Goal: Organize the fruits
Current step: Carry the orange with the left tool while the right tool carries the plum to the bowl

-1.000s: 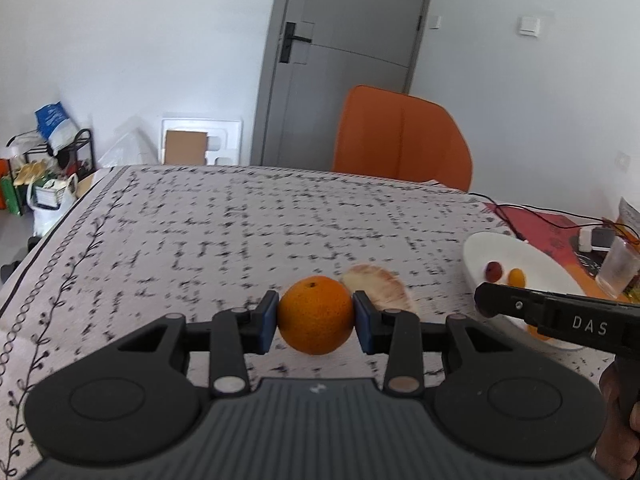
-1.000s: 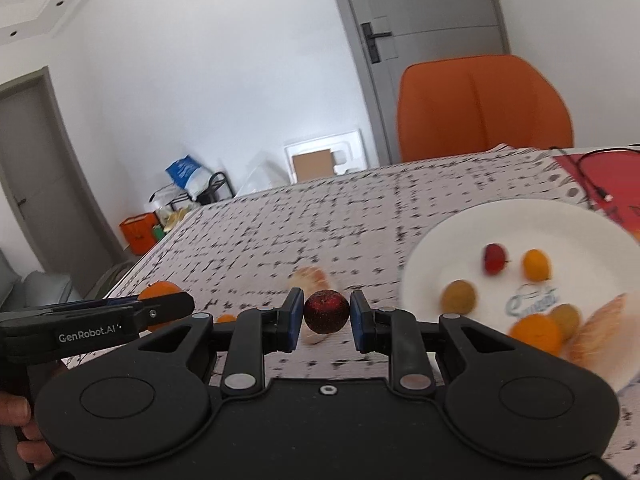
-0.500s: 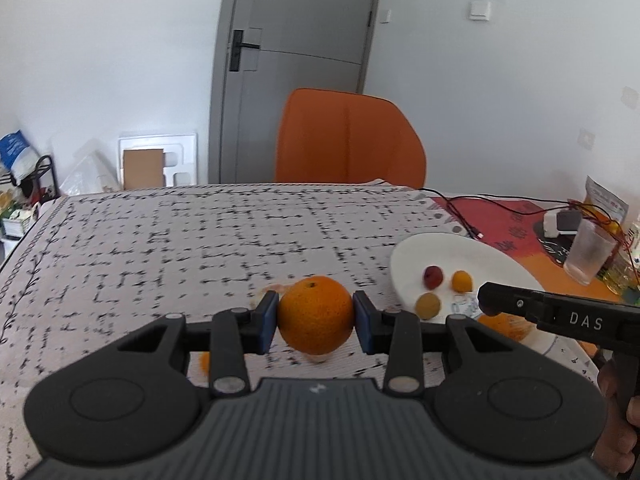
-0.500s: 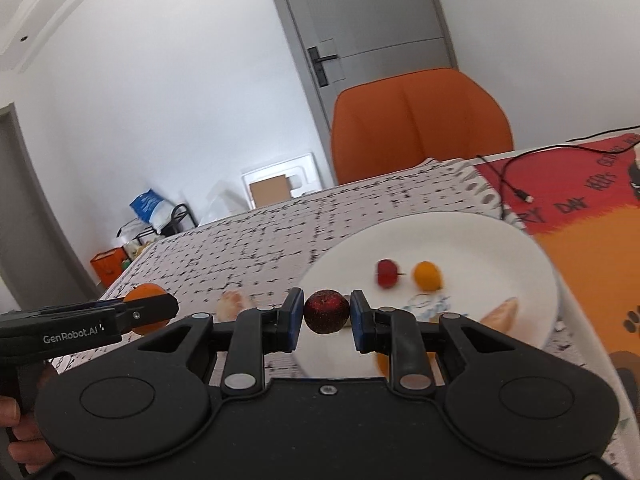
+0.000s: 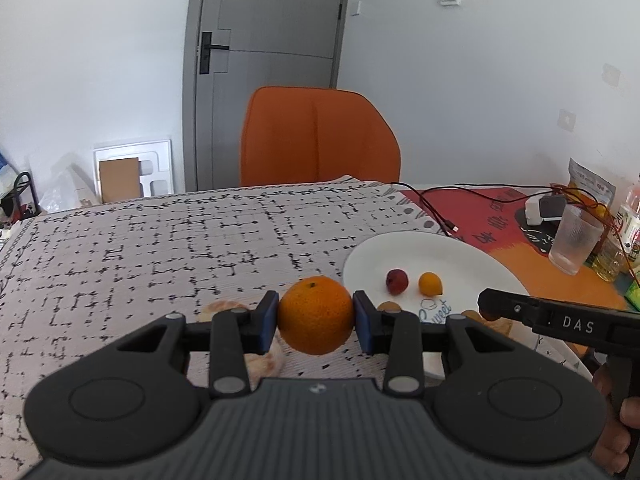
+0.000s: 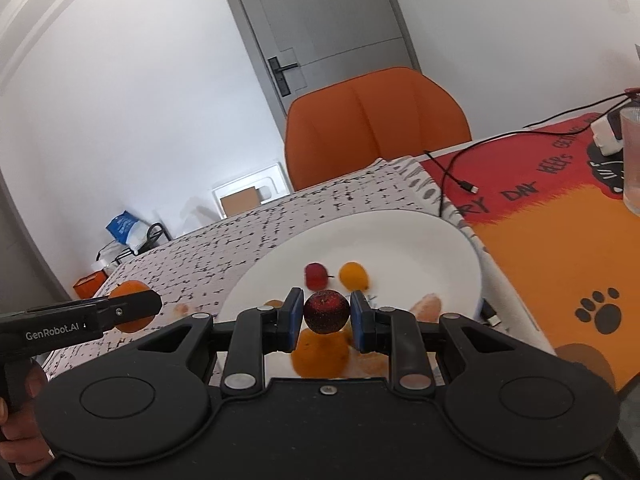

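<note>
Both grippers have neared the glossy plate (image 6: 448, 236), left (image 5: 316, 316) clamping a dimpled orange (image 5: 315, 314), right (image 6: 326, 314) a dark-red berry (image 6: 326, 312).

Your table's black-and-white patterned cloth (image 5: 160, 248), white plate (image 5: 420, 252) at its right edge, red-orange mat (image 6: 560, 240) beyond the plate, glass (image 5: 574, 240) on the mat.

The left claw (image 5: 316, 316) grips an orange (image 5: 316, 315) beside the white plate (image 5: 400, 248).
</note>
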{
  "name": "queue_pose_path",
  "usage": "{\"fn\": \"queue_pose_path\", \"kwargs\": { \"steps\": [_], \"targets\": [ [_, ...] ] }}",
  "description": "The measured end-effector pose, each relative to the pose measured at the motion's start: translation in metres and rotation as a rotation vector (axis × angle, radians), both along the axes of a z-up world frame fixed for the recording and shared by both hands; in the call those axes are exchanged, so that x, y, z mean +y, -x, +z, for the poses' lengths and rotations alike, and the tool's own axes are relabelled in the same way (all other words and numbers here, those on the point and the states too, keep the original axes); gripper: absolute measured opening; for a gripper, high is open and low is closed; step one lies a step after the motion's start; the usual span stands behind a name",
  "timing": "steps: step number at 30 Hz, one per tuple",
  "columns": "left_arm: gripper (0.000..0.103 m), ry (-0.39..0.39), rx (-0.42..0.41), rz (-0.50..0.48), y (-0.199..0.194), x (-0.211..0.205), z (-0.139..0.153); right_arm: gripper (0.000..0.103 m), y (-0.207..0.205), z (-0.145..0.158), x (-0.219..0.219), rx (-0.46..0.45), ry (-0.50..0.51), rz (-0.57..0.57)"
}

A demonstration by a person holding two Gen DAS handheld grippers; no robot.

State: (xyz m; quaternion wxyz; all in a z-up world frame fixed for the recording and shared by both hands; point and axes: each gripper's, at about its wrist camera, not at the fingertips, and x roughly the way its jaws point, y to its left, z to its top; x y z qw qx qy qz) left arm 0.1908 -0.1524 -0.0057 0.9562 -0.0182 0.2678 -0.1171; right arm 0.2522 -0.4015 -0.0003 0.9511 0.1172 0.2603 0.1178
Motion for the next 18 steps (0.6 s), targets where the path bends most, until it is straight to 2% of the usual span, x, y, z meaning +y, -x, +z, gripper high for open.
{"fn": "queue_pose_path", "kwargs": {
  "steps": [7,8,11,18],
  "targets": [
    [0.038,-0.002,0.01,-0.033,-0.008,-0.017,-0.005,0.025,-0.004,-0.001,-0.01,0.0,0.008,-0.031],
    [0.038,-0.002,0.013,-0.038,-0.009,-0.019,-0.006,0.026,-0.005,-0.001,-0.011,-0.002,0.008,-0.035],
    [0.038,-0.002,0.02,-0.054,-0.011,-0.026,-0.008,0.039,-0.003,0.0,-0.015,-0.022,0.026,-0.086],
    [0.038,0.004,0.043,-0.086,-0.016,-0.044,-0.013,0.045,0.009,0.0,-0.025,-0.018,0.035,-0.101]
  ]
}}
